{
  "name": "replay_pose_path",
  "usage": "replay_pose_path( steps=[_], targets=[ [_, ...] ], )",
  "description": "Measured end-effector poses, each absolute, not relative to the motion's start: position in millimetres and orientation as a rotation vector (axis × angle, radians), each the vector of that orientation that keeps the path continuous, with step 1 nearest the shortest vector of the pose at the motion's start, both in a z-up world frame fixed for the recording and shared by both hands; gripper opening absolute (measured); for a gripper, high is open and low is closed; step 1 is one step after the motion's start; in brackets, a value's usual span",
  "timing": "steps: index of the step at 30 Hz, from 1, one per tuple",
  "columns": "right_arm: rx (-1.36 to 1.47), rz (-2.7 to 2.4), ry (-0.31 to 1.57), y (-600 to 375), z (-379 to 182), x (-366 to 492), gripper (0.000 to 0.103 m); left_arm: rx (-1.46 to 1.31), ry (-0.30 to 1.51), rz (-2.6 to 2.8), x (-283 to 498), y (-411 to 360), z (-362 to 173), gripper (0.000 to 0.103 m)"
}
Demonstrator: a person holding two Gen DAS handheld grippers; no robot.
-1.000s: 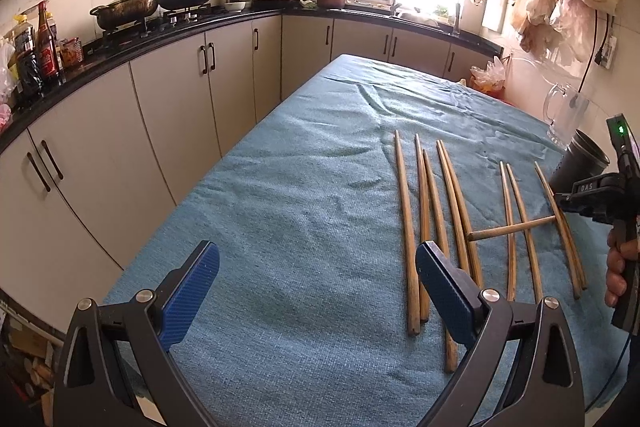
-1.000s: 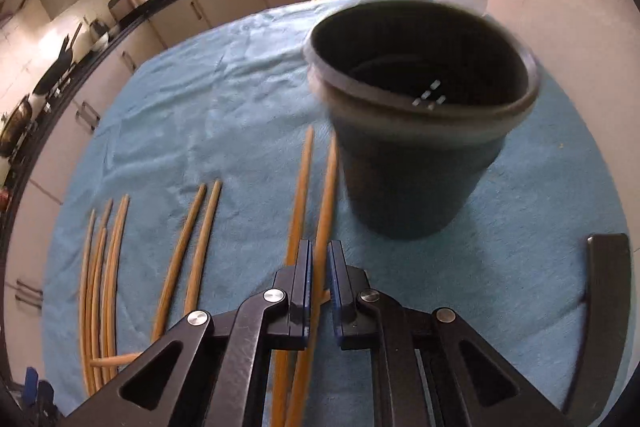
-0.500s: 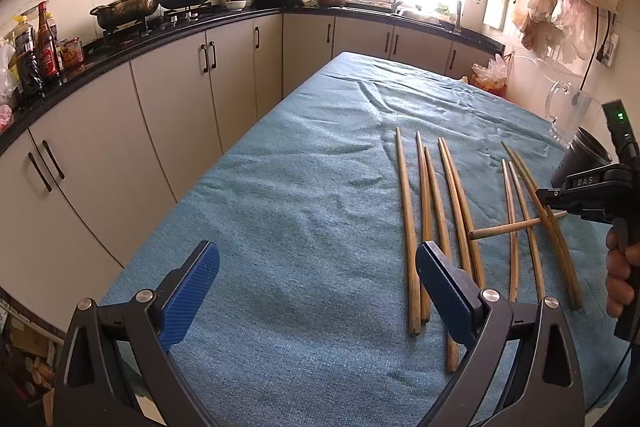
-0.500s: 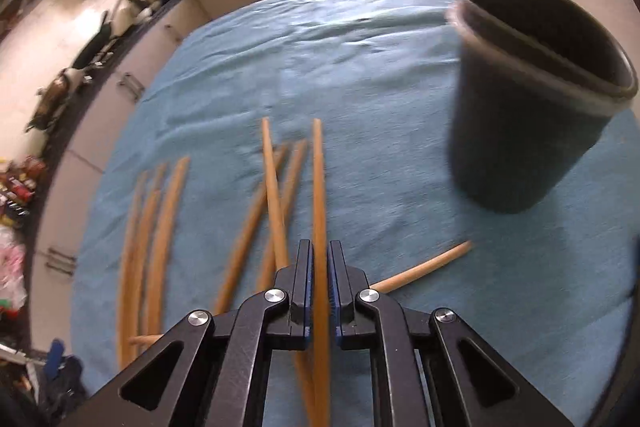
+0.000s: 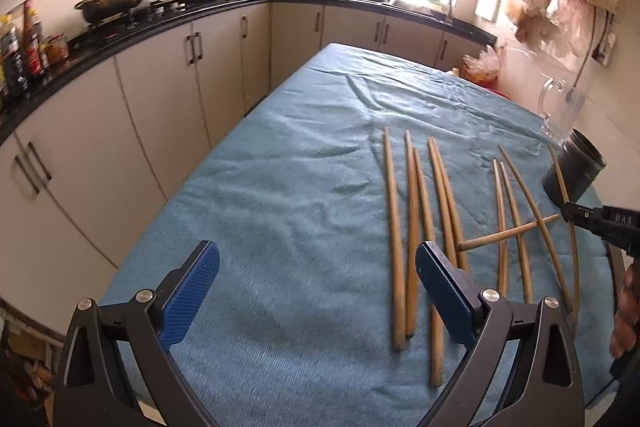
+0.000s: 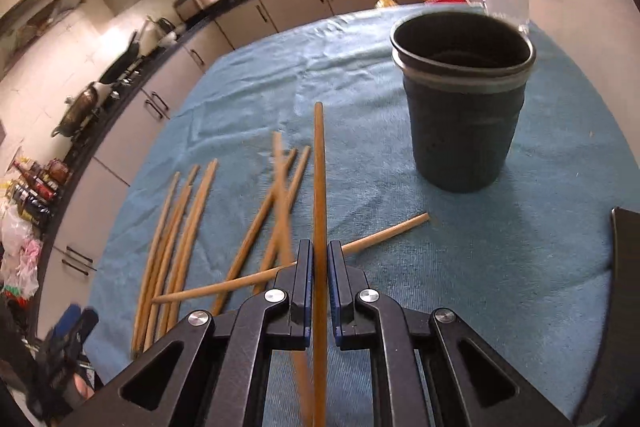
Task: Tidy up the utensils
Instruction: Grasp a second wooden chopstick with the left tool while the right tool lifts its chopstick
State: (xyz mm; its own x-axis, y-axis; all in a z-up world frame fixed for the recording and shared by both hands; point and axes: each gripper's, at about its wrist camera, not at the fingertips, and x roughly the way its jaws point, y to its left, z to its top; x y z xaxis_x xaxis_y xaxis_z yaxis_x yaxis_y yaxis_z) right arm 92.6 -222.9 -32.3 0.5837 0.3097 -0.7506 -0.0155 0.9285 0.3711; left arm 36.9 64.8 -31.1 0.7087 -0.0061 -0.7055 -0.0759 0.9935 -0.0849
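My right tongs (image 6: 319,281) are clamped narrow on one wooden chopstick (image 6: 319,179), which runs forward between the pads with its tip raised above the blue cloth (image 6: 500,247), left of the dark cup (image 6: 462,115) standing upright on that cloth. My left tongs (image 5: 316,291) stand wide apart with nothing between them, low over the near end of the table. The other chopsticks (image 5: 416,227) lie on the cloth roughly side by side, one thinner stick (image 5: 508,233) lying crosswise over a few of them.
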Motion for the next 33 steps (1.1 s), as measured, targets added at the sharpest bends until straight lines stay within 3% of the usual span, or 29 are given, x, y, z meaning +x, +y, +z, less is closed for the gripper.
replay_pose_path(
  steps=[22,23,25,27,33],
  targets=[
    [0.482,0.247,0.787,-275,-14,41,0.008,-0.080,0.861,-0.109,89,8,-4,0.076],
    [0.490,0.251,0.781,-277,-12,38,0.008,-0.080,0.872,-0.107,93,9,-5,0.074],
    [0.499,0.253,0.771,-281,-9,34,0.008,-0.106,0.912,-0.095,105,17,-9,0.058],
    [0.502,0.260,0.763,-283,-7,30,0.008,-0.138,0.965,-0.089,119,27,-15,0.050],
    [0.488,0.276,0.741,-280,-2,26,0.008,-0.132,1.064,-0.113,154,34,-35,0.043]
  ],
)
